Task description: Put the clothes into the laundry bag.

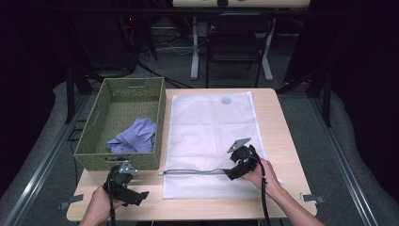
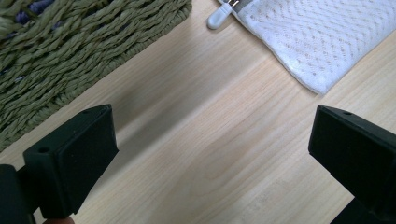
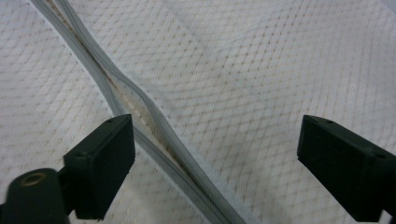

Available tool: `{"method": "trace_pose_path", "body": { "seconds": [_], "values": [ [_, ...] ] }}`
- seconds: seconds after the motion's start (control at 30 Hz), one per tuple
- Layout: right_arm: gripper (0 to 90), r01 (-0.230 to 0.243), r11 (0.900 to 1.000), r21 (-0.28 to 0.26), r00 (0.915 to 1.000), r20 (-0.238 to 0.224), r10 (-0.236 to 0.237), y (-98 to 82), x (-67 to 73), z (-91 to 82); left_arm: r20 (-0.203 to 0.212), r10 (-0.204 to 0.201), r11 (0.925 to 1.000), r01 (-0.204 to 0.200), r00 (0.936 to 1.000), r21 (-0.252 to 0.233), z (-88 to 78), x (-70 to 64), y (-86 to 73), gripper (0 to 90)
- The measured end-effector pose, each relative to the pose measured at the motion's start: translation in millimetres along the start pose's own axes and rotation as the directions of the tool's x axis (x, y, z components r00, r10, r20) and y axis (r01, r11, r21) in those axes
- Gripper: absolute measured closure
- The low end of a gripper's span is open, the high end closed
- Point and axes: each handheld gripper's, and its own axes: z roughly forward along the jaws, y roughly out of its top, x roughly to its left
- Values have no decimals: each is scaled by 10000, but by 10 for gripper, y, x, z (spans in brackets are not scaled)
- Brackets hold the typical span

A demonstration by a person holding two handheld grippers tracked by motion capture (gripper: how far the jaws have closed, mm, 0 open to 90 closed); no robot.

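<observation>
Wooden table [image 1: 282, 141] bears flat white mesh bag [image 1: 211, 136].

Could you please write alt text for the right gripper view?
The right gripper, jaws wide open, hovers over a white mesh laundry bag. The bag's grey zipper, partly open, runs diagonally between the jaws.

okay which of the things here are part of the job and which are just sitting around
Part of the job:
mesh bag, flat on the table
zipper, partly open, under the open right gripper
shirt in the basket
left gripper, open over bare wood near the zipper pull

Just sitting around:
chair behind the table
</observation>
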Motion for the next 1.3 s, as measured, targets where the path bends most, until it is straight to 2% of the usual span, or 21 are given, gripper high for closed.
{"method": "trace_pose_path", "body": {
  "seconds": [0.13,0.17,0.27,0.37,0.57,0.6,0.73,0.83,1.13,1.3],
  "values": [
    [167,156,9999,43,9999,-56,-156,81,15,89,48,-7,10000,6,10000,74,21,6,10,11],
    [221,257,9996,96,9996,-117,-256,105,28,133,135,1,9999,-3,9999,124,27,15,8,11],
    [252,301,9994,180,9995,-137,-299,117,41,168,190,-31,9999,29,9998,143,34,28,-1,11],
    [303,436,9985,321,9985,-346,-425,129,67,210,233,-78,9999,75,9997,103,20,35,-13,11],
    [345,494,9980,399,9966,-681,-466,123,82,239,285,-81,9999,78,9996,115,30,37,-4,11],
    [353,501,9977,447,9946,-930,-458,118,92,259,324,-98,9998,91,9994,194,46,34,0,11],
    [375,490,9977,471,9936,-1045,-438,125,111,284,363,-95,9997,86,9993,243,49,37,2,12],
    [396,696,9965,455,9919,-1099,-643,145,130,307,385,-39,9997,30,9992,239,42,27,3,12],
    [503,432,9976,550,9897,-1391,-352,215,122,346,437,-31,9997,20,9990,253,59,46,-7,12],
    [568,297,9978,596,9902,-1381,-212,242,112,355,463,-54,9997,43,9989,226,47,52,-11,13]
  ]
}}
